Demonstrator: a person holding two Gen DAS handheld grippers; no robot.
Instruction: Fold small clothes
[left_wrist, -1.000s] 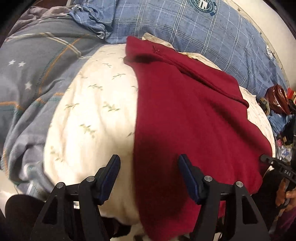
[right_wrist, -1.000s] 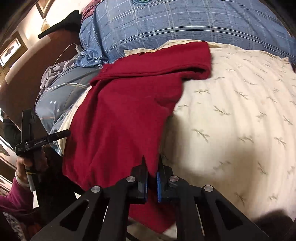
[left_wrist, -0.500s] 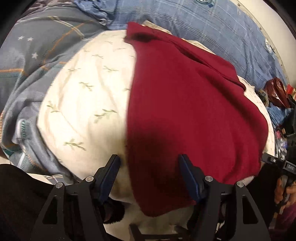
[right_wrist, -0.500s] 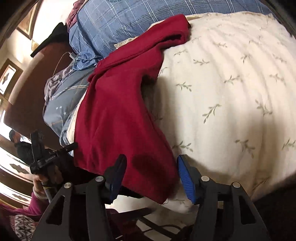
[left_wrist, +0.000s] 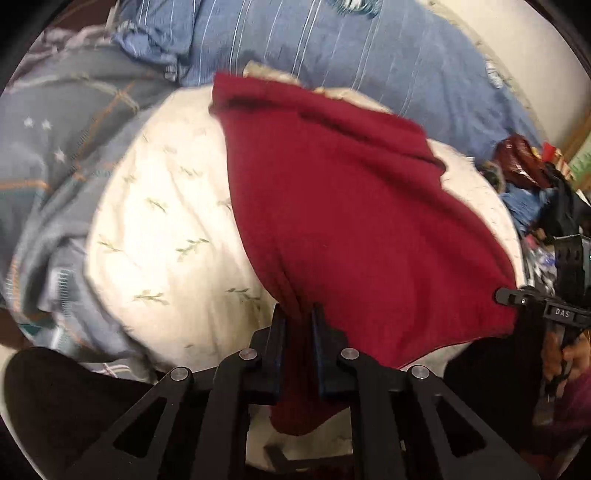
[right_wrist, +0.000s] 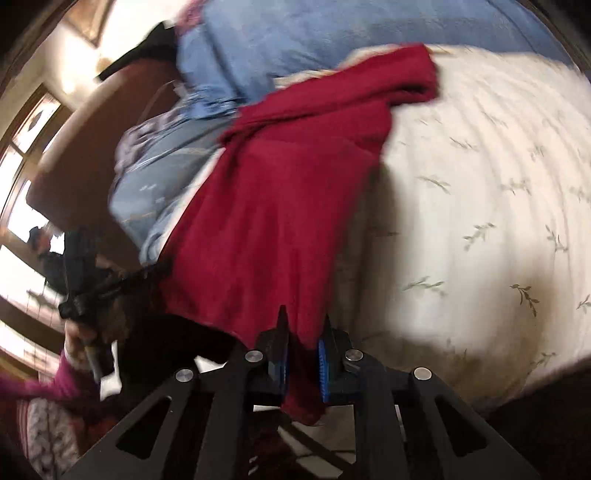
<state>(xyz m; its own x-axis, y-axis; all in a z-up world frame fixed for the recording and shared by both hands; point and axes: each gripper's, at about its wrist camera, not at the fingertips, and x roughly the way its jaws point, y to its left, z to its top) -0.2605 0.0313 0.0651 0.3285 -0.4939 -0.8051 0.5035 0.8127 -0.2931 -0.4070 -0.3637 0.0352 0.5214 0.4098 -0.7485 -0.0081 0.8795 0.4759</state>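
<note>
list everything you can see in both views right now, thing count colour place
red garment: 1, dark red, spread over the cream cover, near edge bunched between both claws
cream cover: 1, cream with small green sprigs, under the garment
blue checked bedding: 1, blue, behind the cover
grey bedding: 1, grey with stars and orange lines, left of the cover
headboard: 1, brown wood, far left in the right wrist view
clutter pile: several items, mixed colours, right edge, too blurred to name
left claw: 1, black, closing on the garment's near edge
right claw: 1, black with blue pads, closing on the same edge
</note>
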